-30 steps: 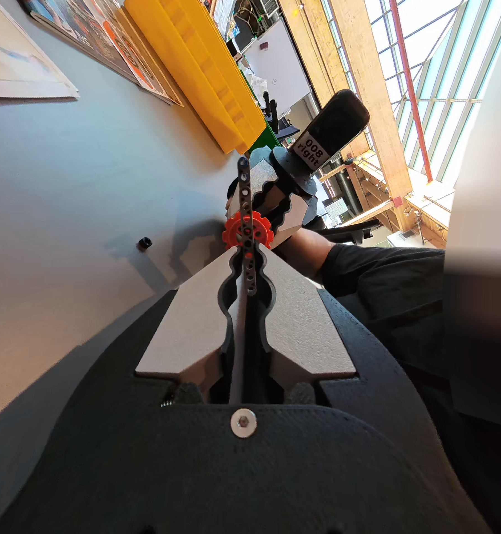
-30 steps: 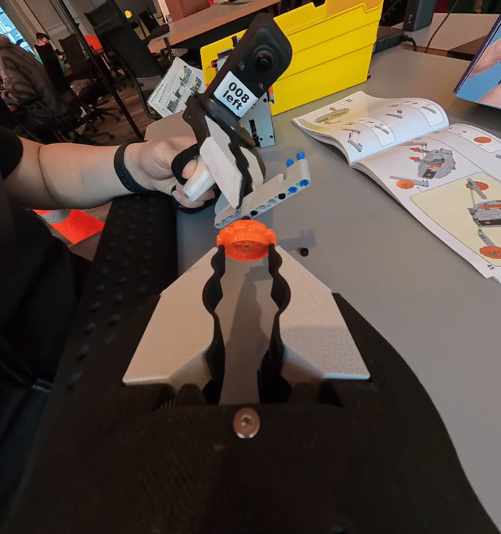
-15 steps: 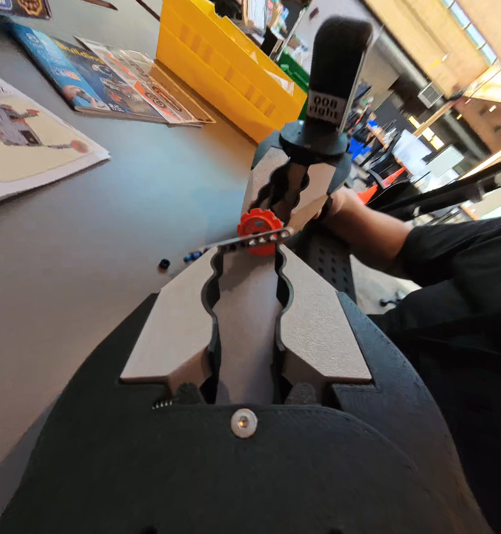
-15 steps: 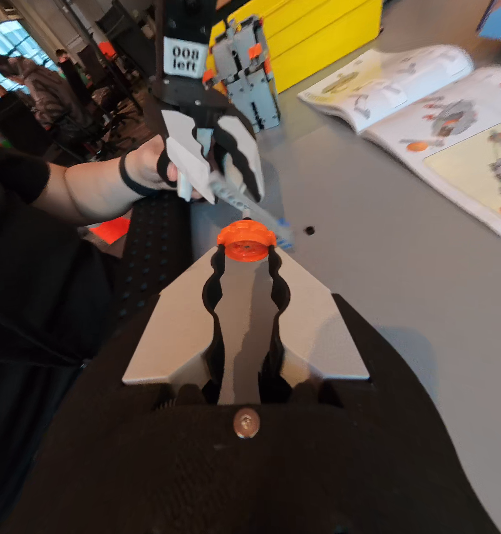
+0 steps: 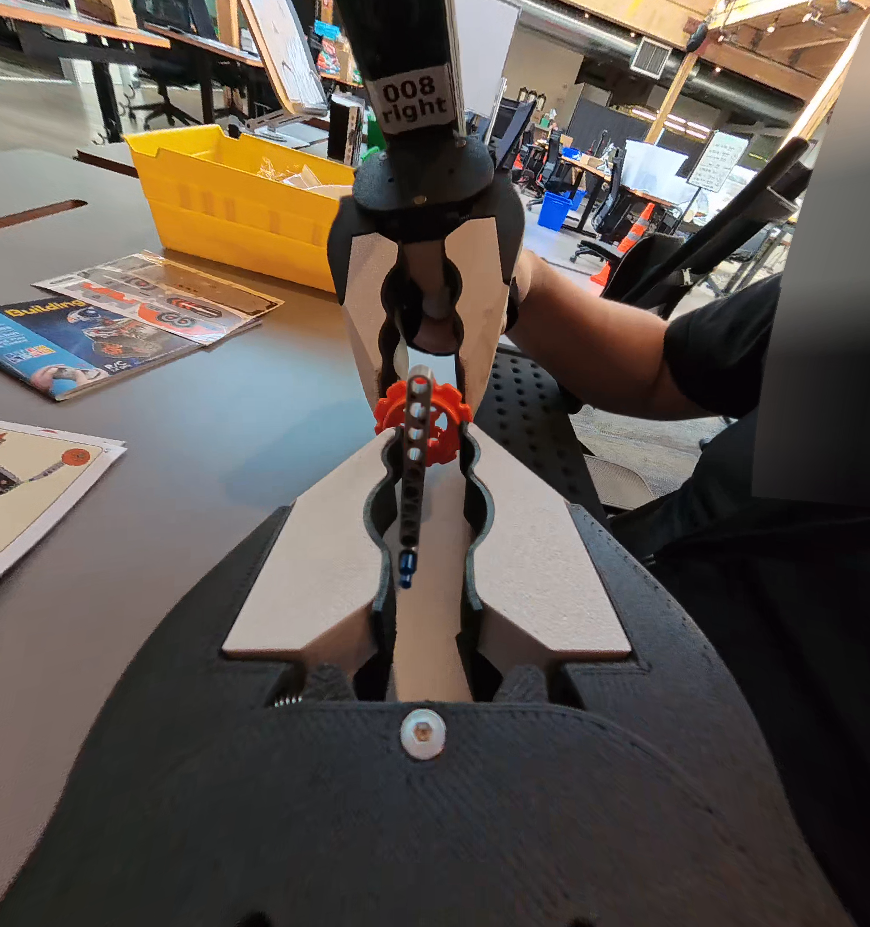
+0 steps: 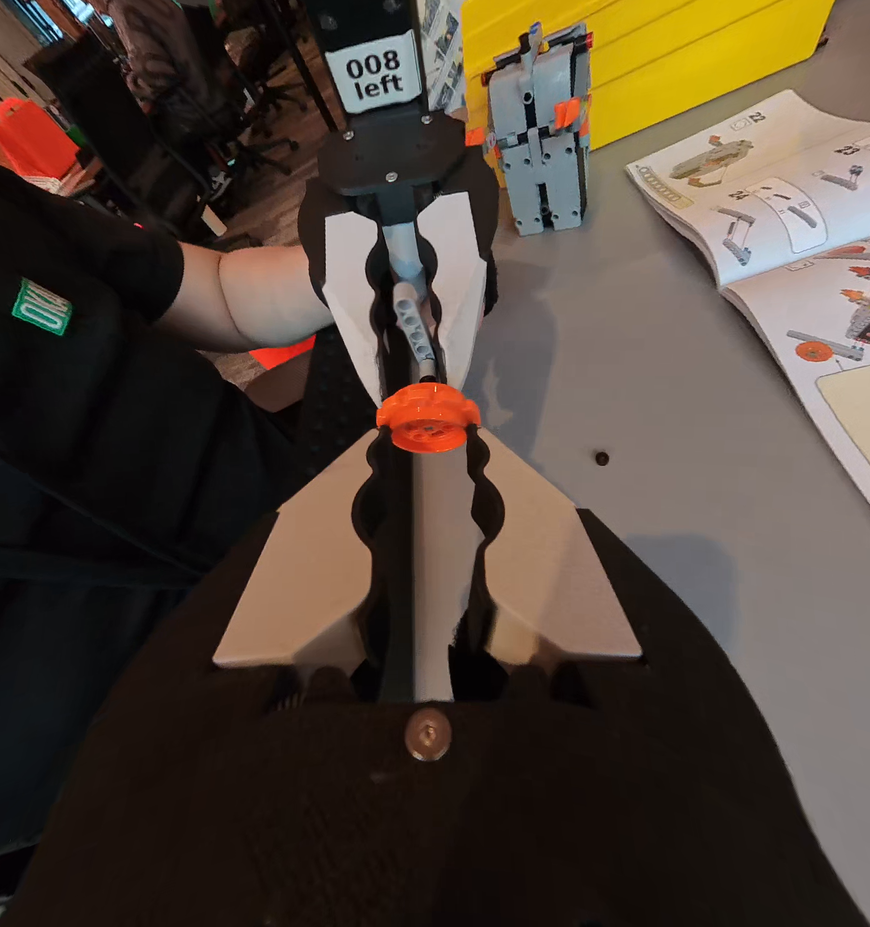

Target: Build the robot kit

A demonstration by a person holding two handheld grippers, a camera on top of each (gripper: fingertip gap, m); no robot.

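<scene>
My right gripper (image 6: pixel 425 426) clamps the orange wheel (image 6: pixel 427 420) at its fingertips, tip to tip with my left gripper (image 5: pixel 425 441), whose fingers close loosely around a grey holed beam (image 5: pixel 414 466), above the grey table (image 6: pixel 674 401) near a booklet (image 6: pixel 799 241).

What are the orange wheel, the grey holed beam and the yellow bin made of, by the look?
Orange wheel: moulded plastic by its uniform colour, smooth with a slight sheen, crisp notched rim. Grey holed beam: looks like matte plastic, with an even row of round holes and a blue pin at its end. Yellow bin: probably rigid plastic, glossy, ribbed walls.
</scene>
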